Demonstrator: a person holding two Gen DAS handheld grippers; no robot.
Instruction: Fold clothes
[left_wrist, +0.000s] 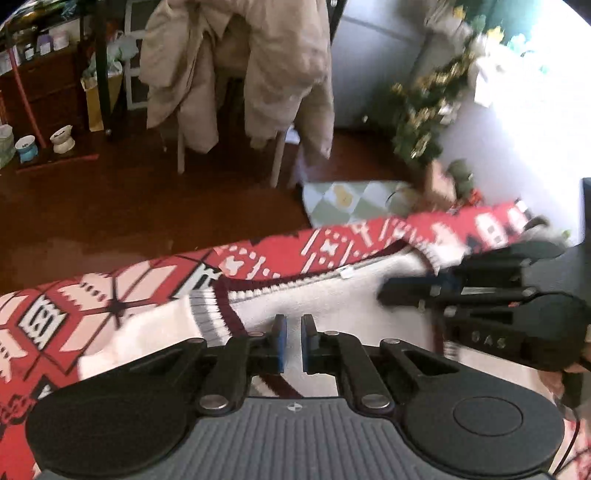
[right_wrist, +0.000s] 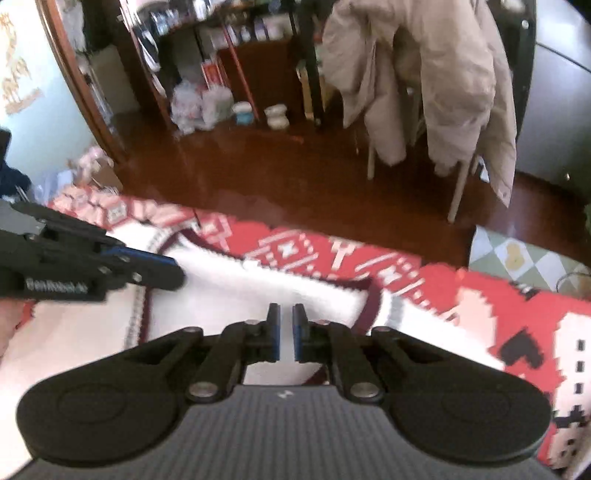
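While the white garment (left_wrist: 325, 295) lies flat on the red patterned blanket (left_wrist: 332, 247), long axis running across both views, each hand-held gripper, left (left_wrist: 293, 341) and right (right_wrist: 286, 332), hangs just over it, nearly closed and empty.

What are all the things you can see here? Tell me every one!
sweater: one, red with white patterns and a white inside, spread out under both tongs
coats: beige, a heap draped over a chair across the room
floor: dark brown wood
mat: one, green and white checks, on the floor past the sweater
pet bowls: two, one white and one blue, by the dark cabinet
plant: one, green with gold bits, by the bright wall
left tongs: black, blue pads, nearly shut
right tongs: black, blue pads, nearly shut
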